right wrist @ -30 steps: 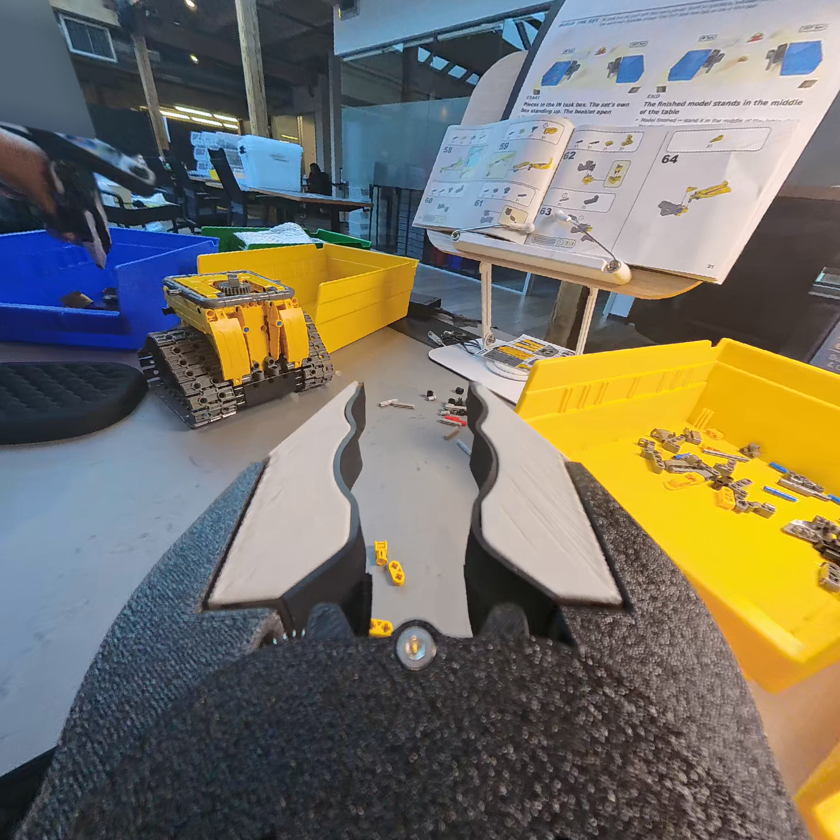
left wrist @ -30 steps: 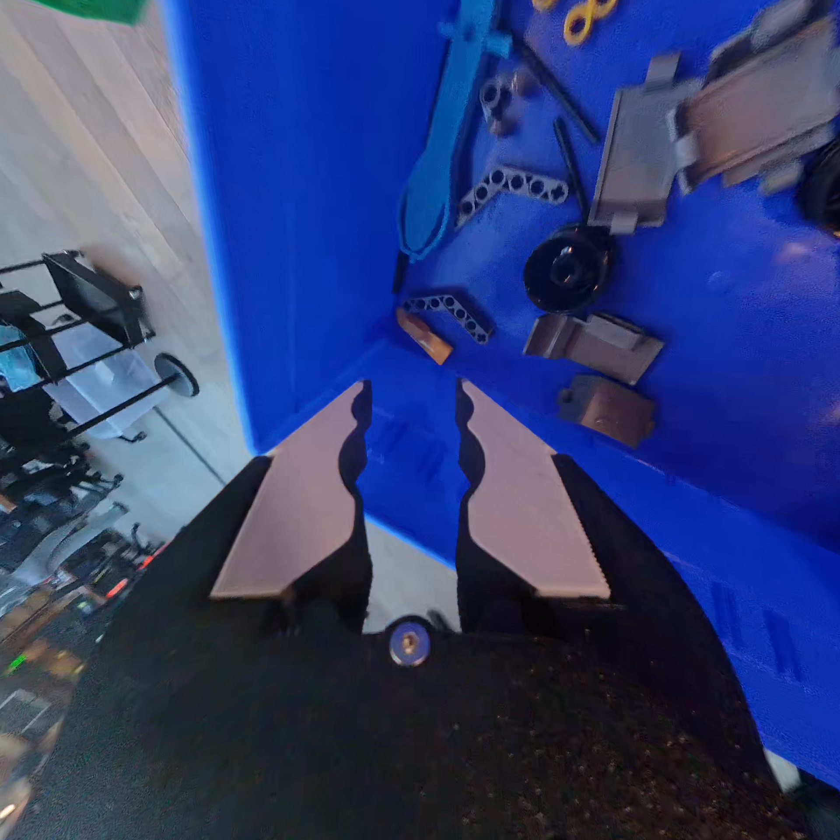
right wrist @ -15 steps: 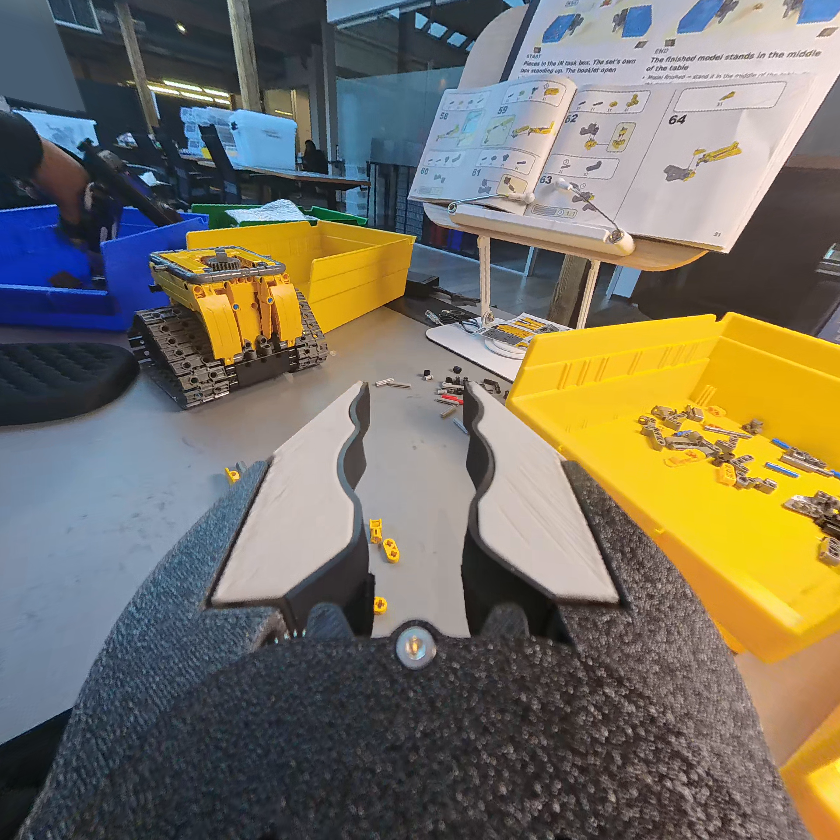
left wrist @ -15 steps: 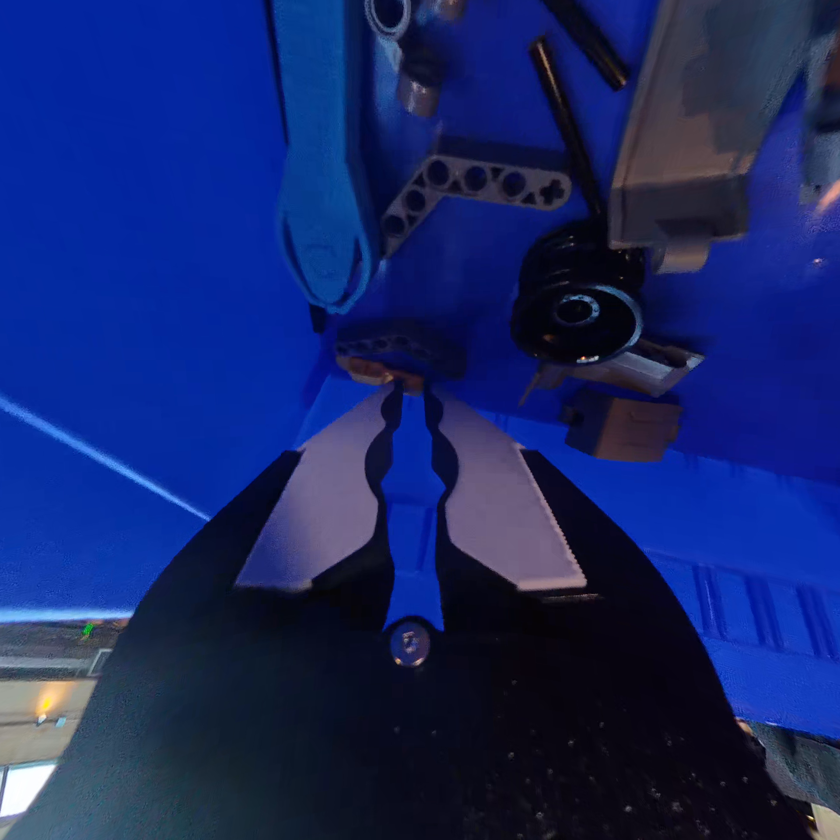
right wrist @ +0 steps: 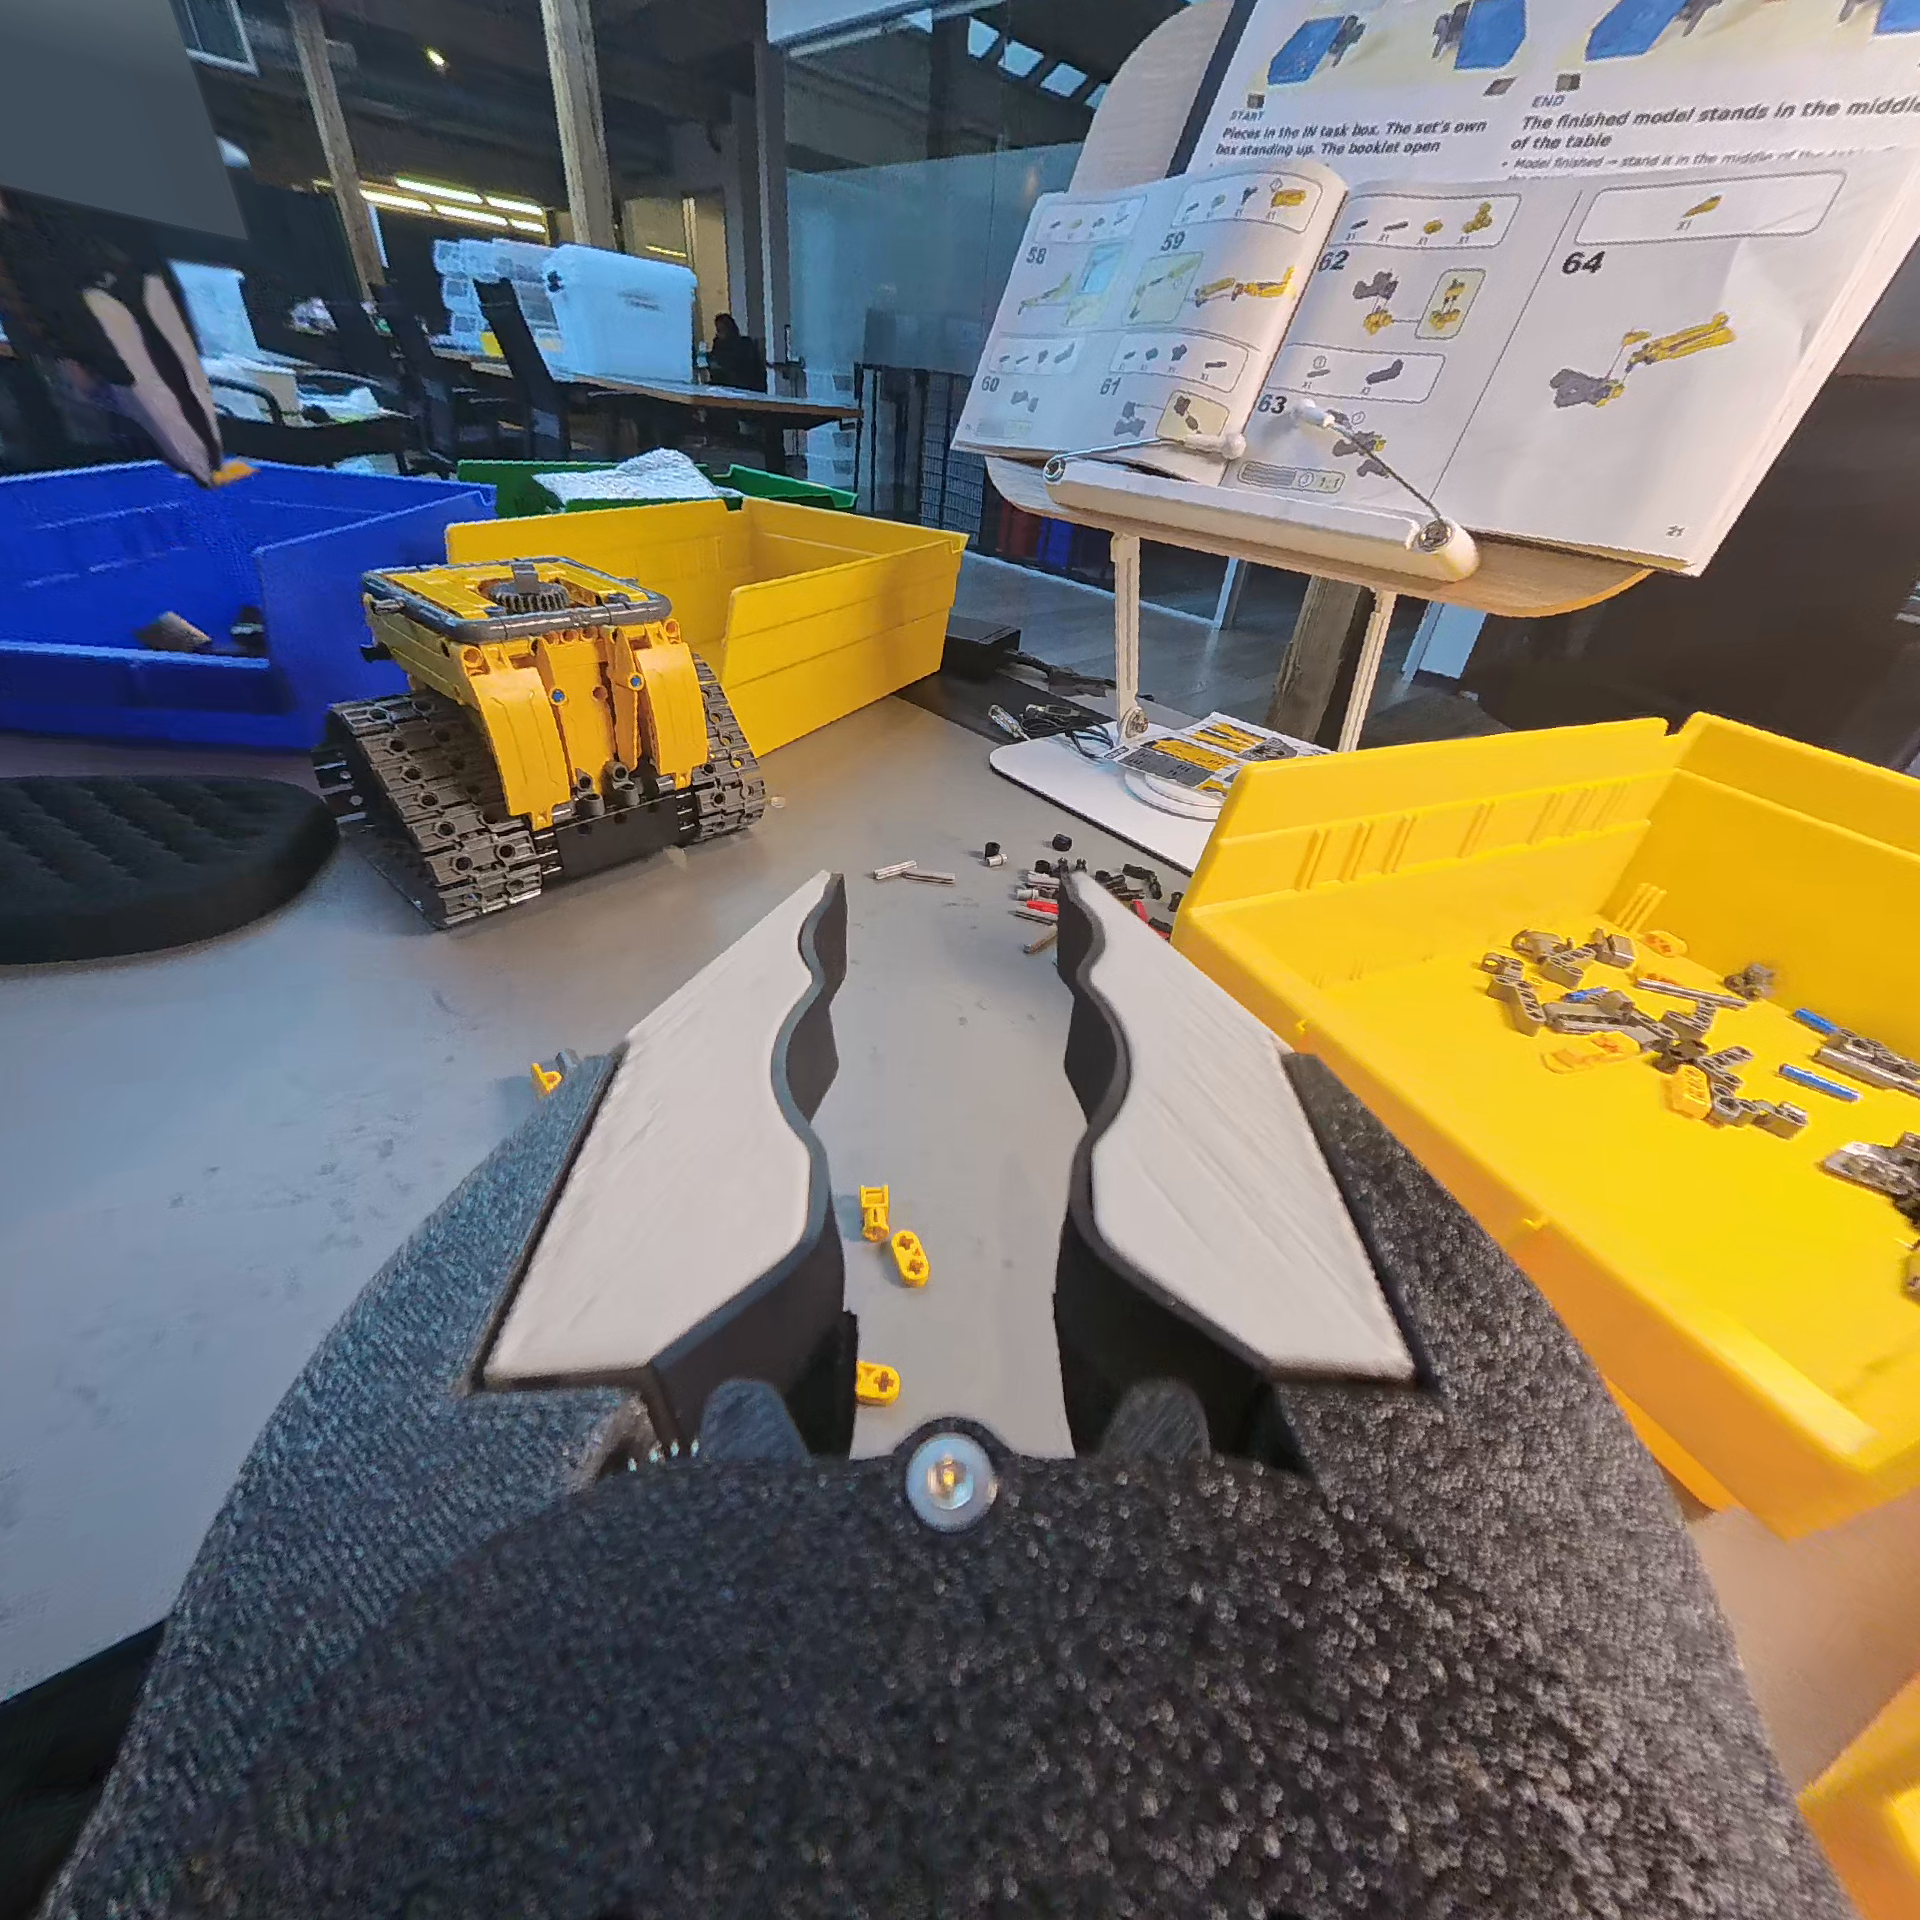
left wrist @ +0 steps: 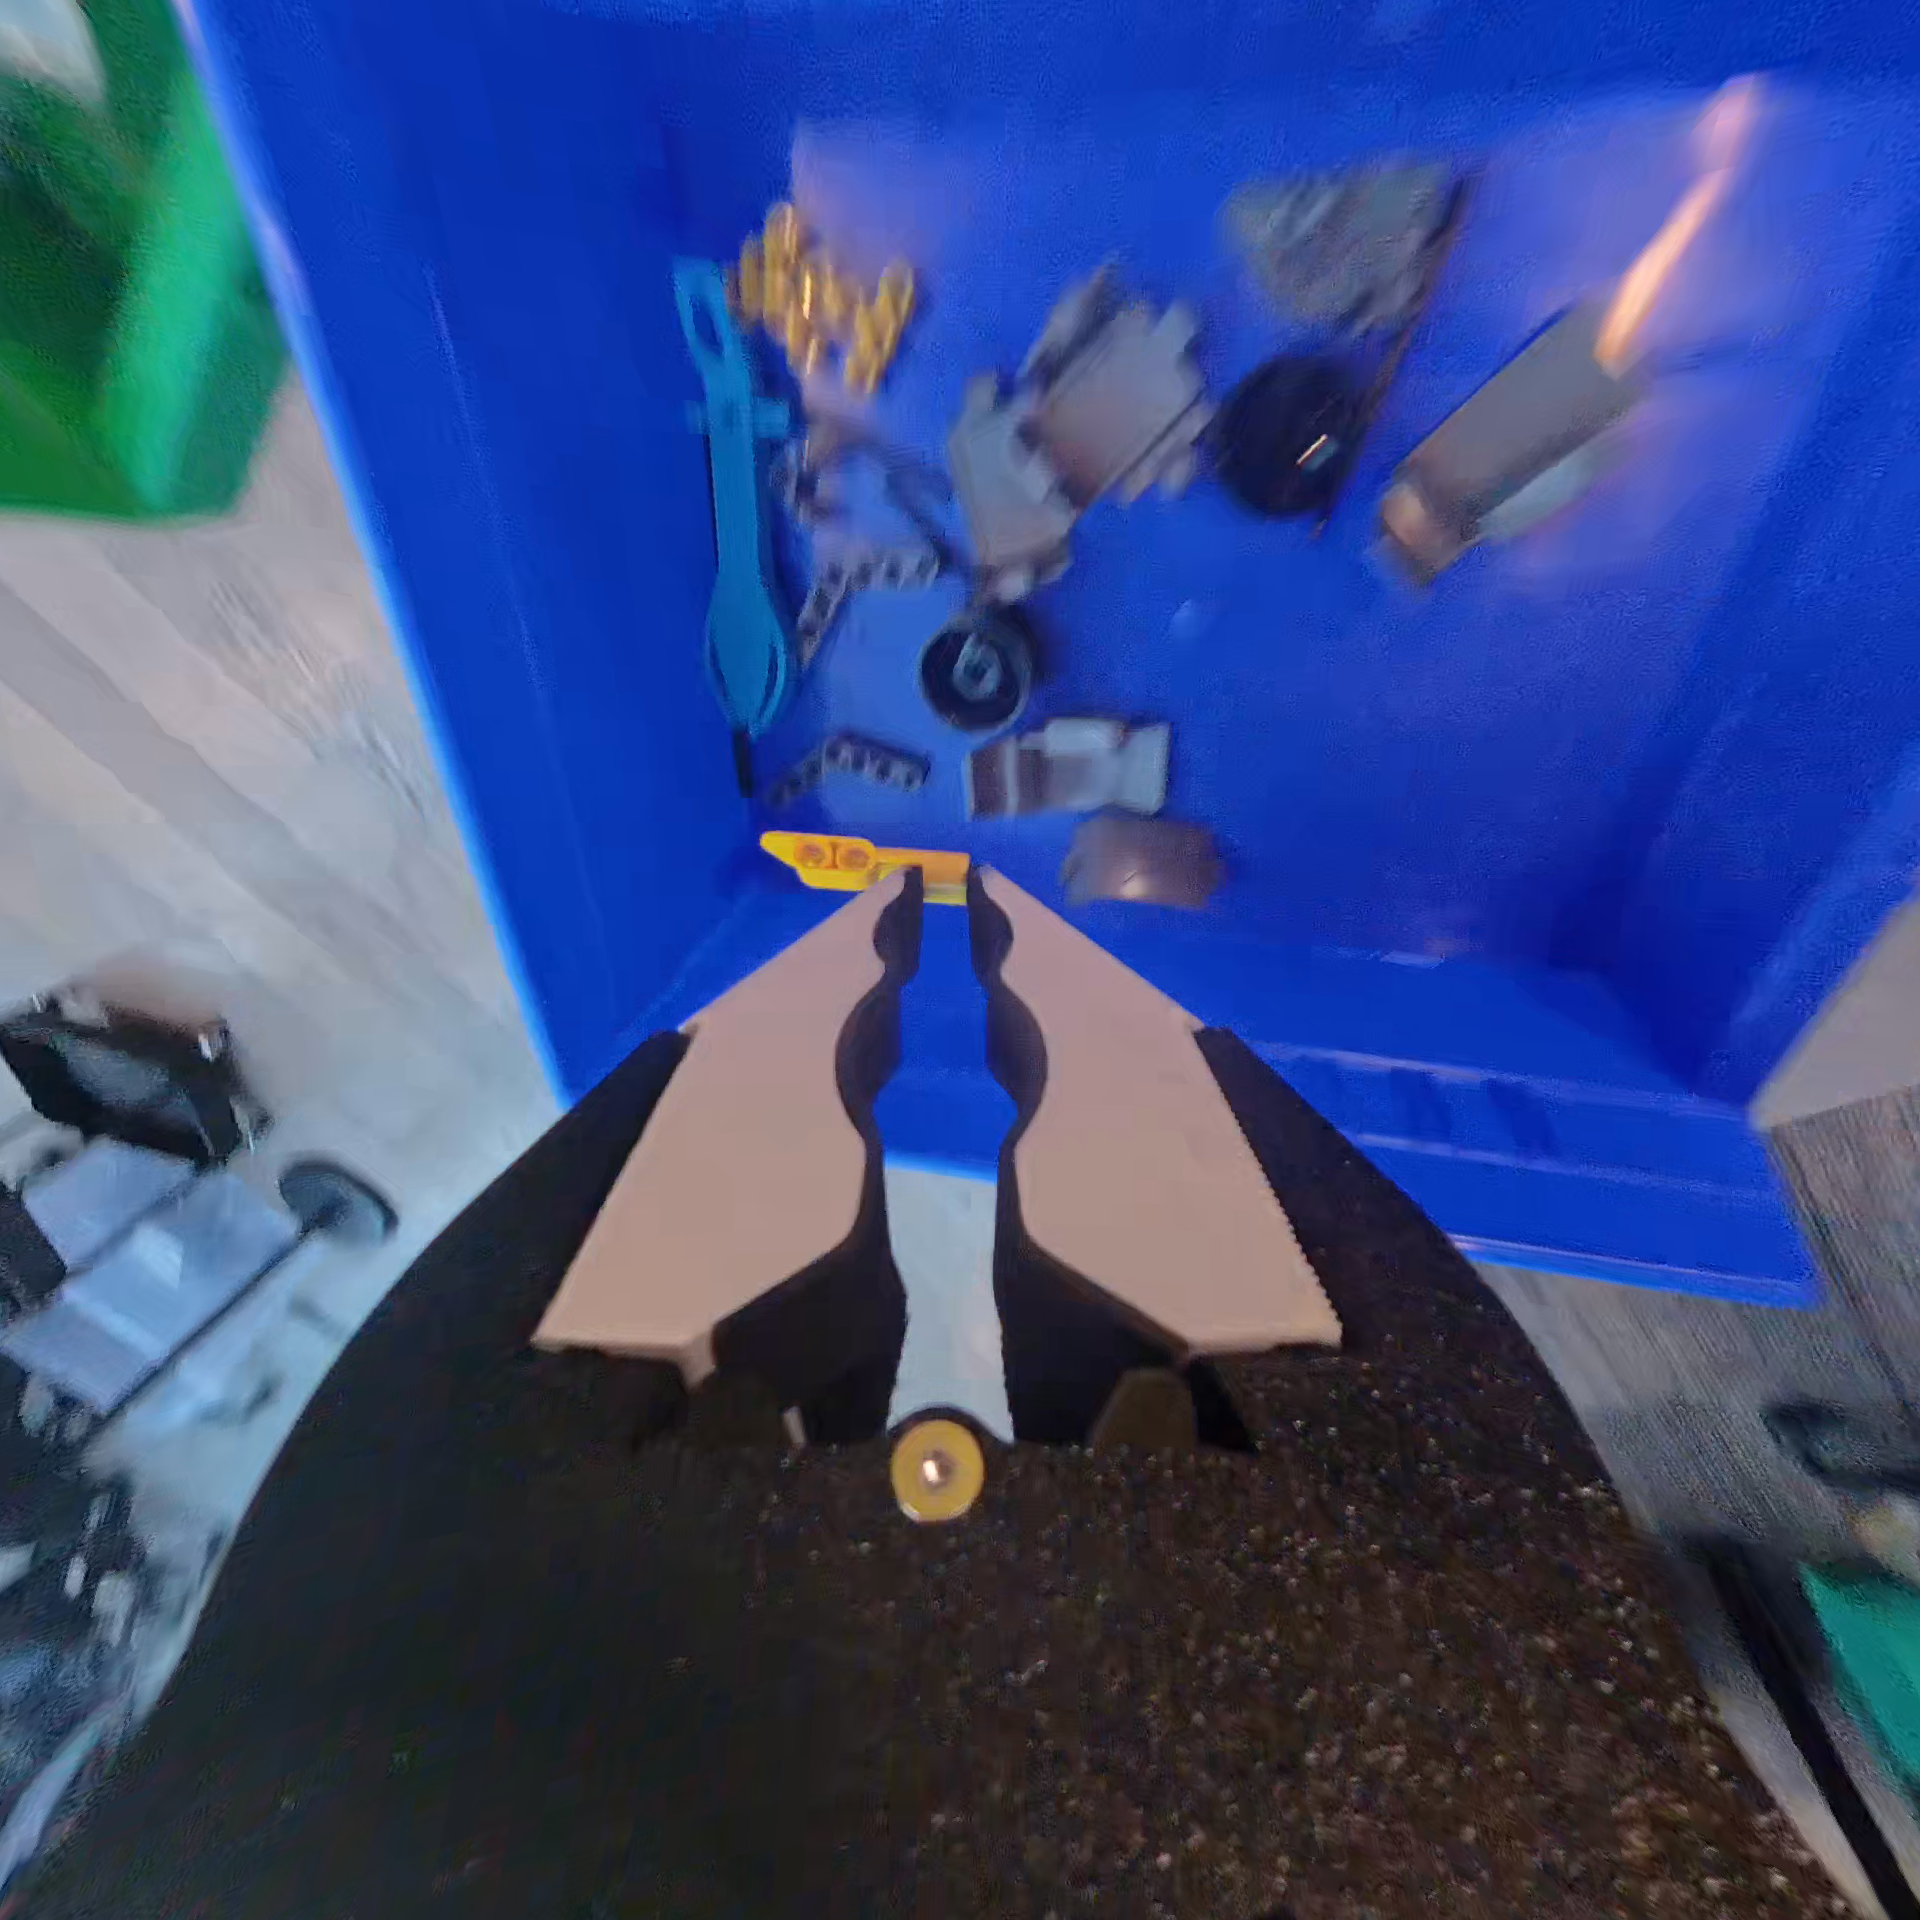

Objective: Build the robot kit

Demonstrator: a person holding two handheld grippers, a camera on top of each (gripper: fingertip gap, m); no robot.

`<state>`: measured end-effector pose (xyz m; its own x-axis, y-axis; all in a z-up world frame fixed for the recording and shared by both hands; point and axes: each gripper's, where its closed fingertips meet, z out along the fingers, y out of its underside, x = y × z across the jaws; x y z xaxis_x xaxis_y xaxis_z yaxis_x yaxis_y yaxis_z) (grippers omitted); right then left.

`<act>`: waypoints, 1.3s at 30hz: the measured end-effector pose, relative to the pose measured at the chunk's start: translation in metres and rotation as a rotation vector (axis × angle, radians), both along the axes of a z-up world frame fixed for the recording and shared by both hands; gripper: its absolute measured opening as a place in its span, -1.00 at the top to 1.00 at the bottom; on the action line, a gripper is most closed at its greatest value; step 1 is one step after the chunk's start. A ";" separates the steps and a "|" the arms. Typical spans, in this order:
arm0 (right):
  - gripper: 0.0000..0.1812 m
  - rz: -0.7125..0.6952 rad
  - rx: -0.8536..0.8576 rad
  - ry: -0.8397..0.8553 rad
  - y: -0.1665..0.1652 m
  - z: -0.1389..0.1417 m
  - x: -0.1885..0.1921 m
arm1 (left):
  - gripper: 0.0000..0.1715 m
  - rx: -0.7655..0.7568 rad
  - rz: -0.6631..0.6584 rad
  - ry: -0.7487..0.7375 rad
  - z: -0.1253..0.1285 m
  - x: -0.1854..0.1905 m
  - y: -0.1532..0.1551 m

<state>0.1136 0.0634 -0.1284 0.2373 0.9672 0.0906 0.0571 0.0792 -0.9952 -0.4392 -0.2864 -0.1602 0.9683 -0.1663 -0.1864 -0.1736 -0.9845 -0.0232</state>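
My left gripper is shut on a flat yellow brick piece and holds it above the near left corner of the blue bin. Below it in the bin lie grey panels, a black wheel, a light blue tool and small yellow links. The left gripper also shows far left in the right wrist view, above the blue bin. My right gripper is open and empty, low over the grey table, with small yellow pieces between its fingers.
A yellow tracked brick model stands on the table beside an empty yellow bin. A yellow bin with several small parts is at the right. An open booklet on a stand is behind. A black pad lies left. The gap from one gripper's tips to the other's is roughly 65 centimeters. It is some 8 centimeters from my left tips to the black wheel.
My left gripper dipped into the blue bin's corner, shut on the yellow piece and lifted it up out of the bin. My right gripper stayed open and shifted only slightly.
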 end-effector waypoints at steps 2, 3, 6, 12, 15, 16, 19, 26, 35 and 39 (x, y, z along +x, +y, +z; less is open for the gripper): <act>0.55 0.012 0.001 0.008 -0.003 0.003 -0.002 | 0.92 0.236 -0.110 -0.043 0.033 0.044 0.032; 0.55 0.022 0.005 0.008 -0.006 0.003 -0.003 | 0.92 0.362 -0.179 -0.087 0.048 0.076 0.048; 0.55 0.064 0.044 -0.004 -0.019 0.005 -0.011 | 0.92 0.694 -0.395 -0.300 0.080 0.190 0.085; 0.54 0.350 0.121 -0.056 -0.094 0.017 -0.039 | 0.92 1.149 -0.639 -0.847 0.090 0.381 0.121; 0.54 0.546 0.007 -0.077 -0.146 0.022 -0.049 | 0.92 1.271 -0.671 -0.858 0.078 0.433 0.145; 0.54 0.585 -0.065 -0.068 -0.158 0.026 -0.051 | 0.92 1.285 -0.691 -0.822 0.072 0.449 0.153; 0.55 0.622 -0.261 -0.029 -0.171 0.034 -0.056 | 0.92 1.323 -0.728 -0.714 0.064 0.482 0.168; 0.62 0.660 -0.601 -0.075 -0.174 0.019 -0.067 | 0.92 1.333 -0.788 -0.412 0.045 0.499 0.179; 0.84 0.703 -0.645 -0.134 -0.177 0.006 -0.075 | 0.88 1.302 -0.764 -0.338 0.031 0.493 0.176; 0.84 0.627 -0.341 -0.486 -0.161 -0.038 -0.059 | 0.73 1.303 -0.634 -0.425 0.030 0.472 0.174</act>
<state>0.0542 -0.0976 -0.1661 -0.3394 0.8993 -0.2759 0.5287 -0.0602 -0.8466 0.0328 -0.1129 -0.1299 0.8198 -0.5097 -0.2612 -0.3054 -0.0033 -0.9522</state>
